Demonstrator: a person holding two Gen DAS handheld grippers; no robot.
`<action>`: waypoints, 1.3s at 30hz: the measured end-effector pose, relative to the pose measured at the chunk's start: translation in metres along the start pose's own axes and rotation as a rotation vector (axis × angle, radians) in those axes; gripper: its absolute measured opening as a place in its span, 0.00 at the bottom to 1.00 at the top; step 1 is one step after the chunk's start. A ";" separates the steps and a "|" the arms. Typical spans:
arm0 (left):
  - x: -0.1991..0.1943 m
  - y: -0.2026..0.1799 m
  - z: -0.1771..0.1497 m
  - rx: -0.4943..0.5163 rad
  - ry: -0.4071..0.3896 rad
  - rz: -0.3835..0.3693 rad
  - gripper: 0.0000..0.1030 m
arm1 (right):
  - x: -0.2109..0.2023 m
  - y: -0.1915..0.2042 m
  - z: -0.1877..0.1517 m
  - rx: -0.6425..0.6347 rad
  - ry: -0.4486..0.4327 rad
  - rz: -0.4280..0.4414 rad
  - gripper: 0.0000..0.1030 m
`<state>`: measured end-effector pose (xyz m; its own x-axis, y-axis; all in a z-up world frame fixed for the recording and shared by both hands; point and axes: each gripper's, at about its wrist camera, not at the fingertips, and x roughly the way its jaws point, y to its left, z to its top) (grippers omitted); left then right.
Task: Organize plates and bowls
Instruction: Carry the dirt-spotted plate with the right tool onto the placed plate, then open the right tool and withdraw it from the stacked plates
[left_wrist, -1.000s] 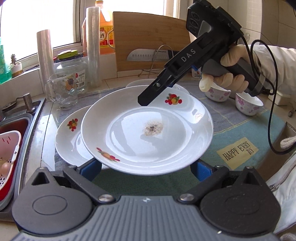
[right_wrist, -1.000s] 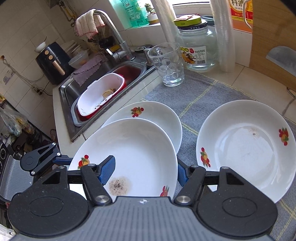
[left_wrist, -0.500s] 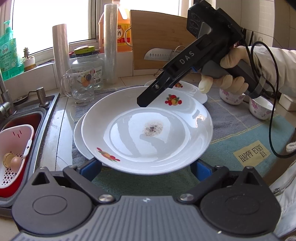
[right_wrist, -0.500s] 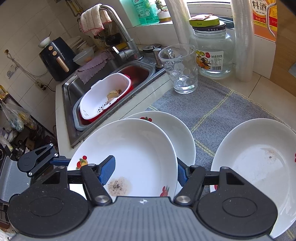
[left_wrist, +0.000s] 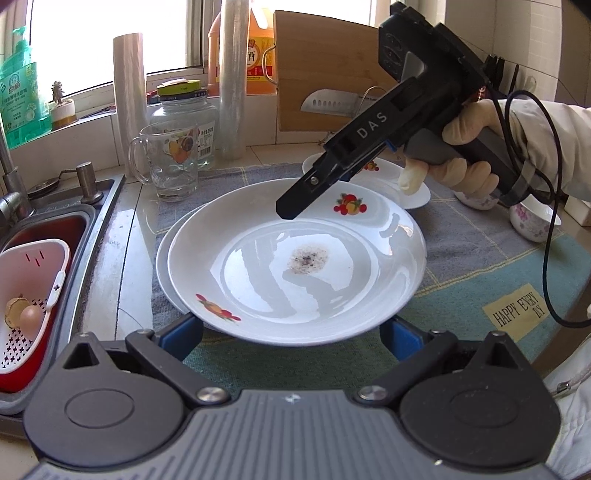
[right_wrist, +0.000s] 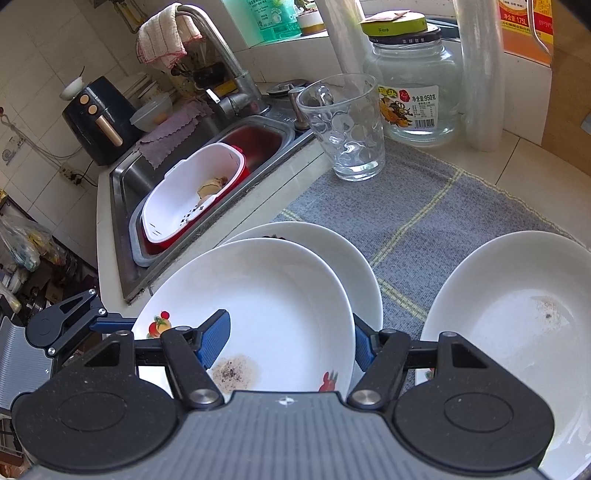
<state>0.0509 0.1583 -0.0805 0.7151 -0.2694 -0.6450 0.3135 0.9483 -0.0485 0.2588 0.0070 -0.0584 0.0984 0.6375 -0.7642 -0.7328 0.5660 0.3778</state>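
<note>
A white plate (left_wrist: 295, 280) with fruit prints and a dark stain at its centre hangs just over a second plate (left_wrist: 162, 258) that lies on the mat. My right gripper (right_wrist: 290, 339) is shut on its far rim, one blue pad on top and the other underneath. In the left wrist view its black upper finger (left_wrist: 291, 210) rests on the rim by the fruit print. My left gripper (left_wrist: 291, 330) stands open, its two wide-set fingers reaching under the near rim. A third stained plate (right_wrist: 498, 314) lies to the right. Two small floral bowls (left_wrist: 535, 221) stand behind the gloved hand.
A glass mug (left_wrist: 166, 166), a lidded jar (left_wrist: 184, 122) and two film rolls stand at the back of the grey-blue mat (left_wrist: 480, 266). The sink to the left holds a red-and-white colander (left_wrist: 29, 295). A cutting board (left_wrist: 332, 74) with a knife leans on the wall.
Both grippers have carried the stained plate leftward towards the sink. It now covers nearly all of the plate beneath it, which earlier stuck out well to the left.
</note>
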 end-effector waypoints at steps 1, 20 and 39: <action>0.000 0.000 0.000 -0.001 0.001 0.001 0.98 | 0.000 -0.001 0.000 0.003 0.000 -0.001 0.71; 0.017 0.017 0.003 -0.025 0.037 0.010 0.98 | -0.006 -0.004 -0.010 0.034 0.005 -0.016 0.71; 0.015 0.009 0.005 0.013 0.010 0.036 0.98 | -0.015 0.012 -0.017 0.033 -0.001 -0.111 0.71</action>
<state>0.0675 0.1618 -0.0872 0.7197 -0.2333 -0.6539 0.2957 0.9552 -0.0153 0.2371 -0.0049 -0.0514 0.1784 0.5708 -0.8015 -0.6945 0.6501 0.3084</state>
